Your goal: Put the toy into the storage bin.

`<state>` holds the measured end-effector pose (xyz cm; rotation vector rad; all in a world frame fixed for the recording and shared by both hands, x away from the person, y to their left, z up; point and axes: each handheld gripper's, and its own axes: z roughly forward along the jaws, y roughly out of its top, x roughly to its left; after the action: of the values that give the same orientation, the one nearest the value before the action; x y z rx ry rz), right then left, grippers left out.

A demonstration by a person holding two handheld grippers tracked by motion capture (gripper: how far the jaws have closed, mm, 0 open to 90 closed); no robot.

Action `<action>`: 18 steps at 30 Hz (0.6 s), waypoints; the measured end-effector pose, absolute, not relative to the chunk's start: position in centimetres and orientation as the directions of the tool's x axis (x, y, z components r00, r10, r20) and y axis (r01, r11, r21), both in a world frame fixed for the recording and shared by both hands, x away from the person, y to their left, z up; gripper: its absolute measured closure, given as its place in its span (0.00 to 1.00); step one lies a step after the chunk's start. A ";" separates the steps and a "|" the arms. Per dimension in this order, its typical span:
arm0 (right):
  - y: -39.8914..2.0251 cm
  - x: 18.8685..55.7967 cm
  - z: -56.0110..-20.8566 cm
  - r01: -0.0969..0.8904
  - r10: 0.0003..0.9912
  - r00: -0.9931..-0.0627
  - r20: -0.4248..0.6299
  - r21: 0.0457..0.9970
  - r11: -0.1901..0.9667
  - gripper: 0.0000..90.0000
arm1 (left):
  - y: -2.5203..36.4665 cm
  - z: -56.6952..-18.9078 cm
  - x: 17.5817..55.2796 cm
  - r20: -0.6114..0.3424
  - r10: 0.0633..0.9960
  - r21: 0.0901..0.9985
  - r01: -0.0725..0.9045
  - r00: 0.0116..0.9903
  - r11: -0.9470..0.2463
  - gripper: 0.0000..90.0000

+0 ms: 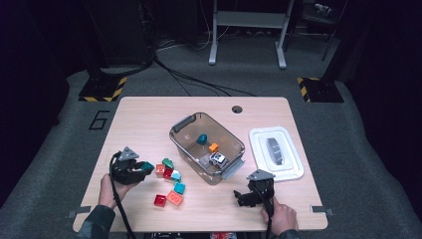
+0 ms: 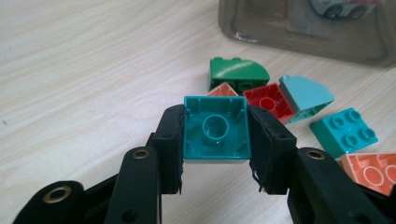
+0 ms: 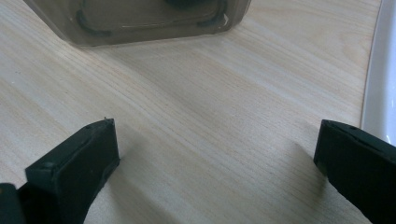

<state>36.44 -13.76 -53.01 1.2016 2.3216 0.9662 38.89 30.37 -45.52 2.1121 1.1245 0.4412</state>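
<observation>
**A:** Between the left gripper's (image 2: 215,140) jaws sits a teal brick (image 2: 215,130), hollow side facing the camera, pinched by its flat sides just above the table (image 2: 84,60), left of the loose bricks (image 1: 169,181). Guess it's headed for the clear bin (image 1: 231,169), which already has a few toys.

**B:** Yep, left one's clamped tight on it. Right gripper (image 3: 217,154) is spread wide, holding nothing, parked over bare wood between bin and white lid (image 1: 293,172).
</observation>
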 end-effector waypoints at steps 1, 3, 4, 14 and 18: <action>-13.8 36.4 -53.0 0.577 0.817 -0.577 0.003 0.709 0.405 0.00 | 30.4 -45.2 39.0 -0.021 0.822 0.713 0.584 0.570 -0.387 0.66; -13.8 36.4 -53.0 0.575 0.816 -0.578 0.000 0.710 0.407 0.00 | 30.3 -44.7 39.1 -0.014 0.822 0.719 0.577 0.570 -0.387 0.66; -13.7 36.4 -53.0 0.577 0.817 -0.577 0.002 0.709 0.405 0.00 | 30.2 -44.4 39.3 -0.012 0.820 0.723 0.572 0.572 -0.388 0.66; -13.8 36.4 -53.0 0.577 0.817 -0.577 0.003 0.709 0.405 0.00 | 29.3 -41.3 40.3 0.017 0.808 0.745 0.531 0.589 -0.403 0.66; -13.8 36.4 -53.0 0.577 0.816 -0.577 0.003 0.709 0.406 0.00 | 28.8 -40.1 41.0 0.038 0.799 0.752 0.510 0.600 -0.418 0.66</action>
<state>36.43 -13.75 -53.01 1.2035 2.3221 0.9678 40.96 28.76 -40.07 2.1073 1.0306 0.5152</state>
